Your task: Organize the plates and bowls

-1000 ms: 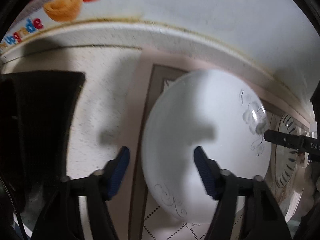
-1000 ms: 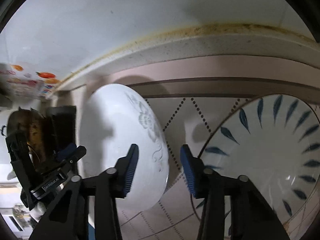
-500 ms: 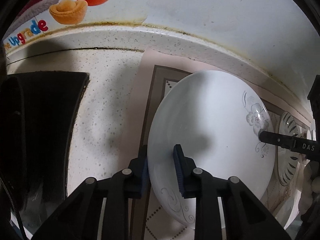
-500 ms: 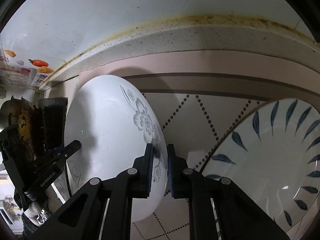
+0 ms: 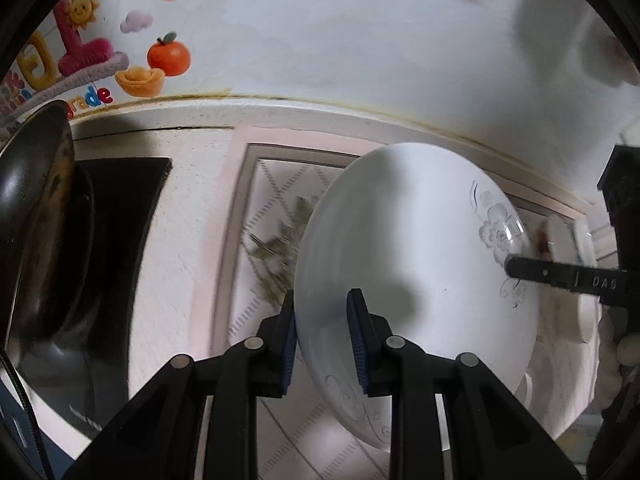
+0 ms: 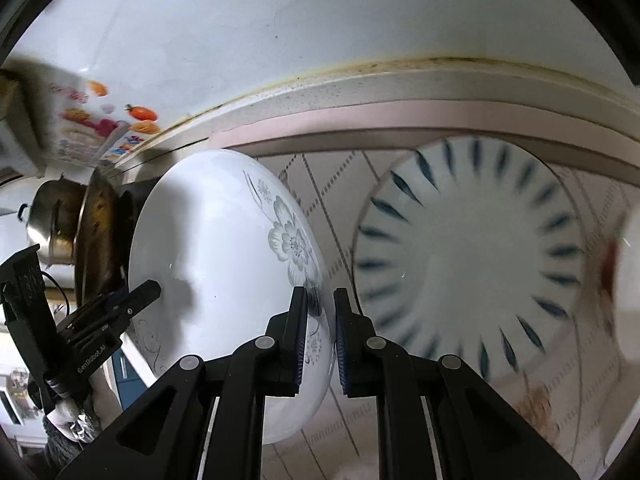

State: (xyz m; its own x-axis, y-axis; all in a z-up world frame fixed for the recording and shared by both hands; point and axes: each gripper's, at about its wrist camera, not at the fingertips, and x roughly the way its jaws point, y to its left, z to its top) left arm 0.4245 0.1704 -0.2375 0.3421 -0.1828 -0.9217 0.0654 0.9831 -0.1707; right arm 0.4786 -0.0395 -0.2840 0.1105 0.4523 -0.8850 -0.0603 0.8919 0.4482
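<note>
The left gripper (image 5: 321, 336) is clamped on the rim of a white plate (image 5: 416, 264), its ribbed blue pads (image 5: 354, 344) pressing either side of the thin glossy edge. The plate is round, smooth glazed ceramic, held tilted up off the counter, with a grey flower print on the side far from this gripper and fine grey scrollwork close to its fingers. On that far, flowered side the black finger of the right gripper (image 5: 560, 276) reaches onto the rim.

In the right wrist view, the right gripper (image 6: 321, 340) is likewise pinched on the same white plate (image 6: 216, 264), blue pads (image 6: 341, 344) squeezing the rim just below the grey flower. Across the plate, to this gripper's left, the left gripper (image 6: 132, 300) bites the opposite edge, so the plate hangs between the two.

Immediately right of the right gripper's fingers lies a shallow round blue-leaf plate (image 6: 472, 268), white with dark blue leaf strokes radiating round its wall, somewhat blurred. It rests on a pale placemat (image 6: 320, 184) with dotted diamond lines and a pink-brown border. Beneath is a speckled stone counter (image 5: 188, 240). Left of the left gripper stands a dark, greasy wok (image 5: 36, 220); beyond it in the right wrist view, a shiny steel pot (image 6: 52, 220).
</note>
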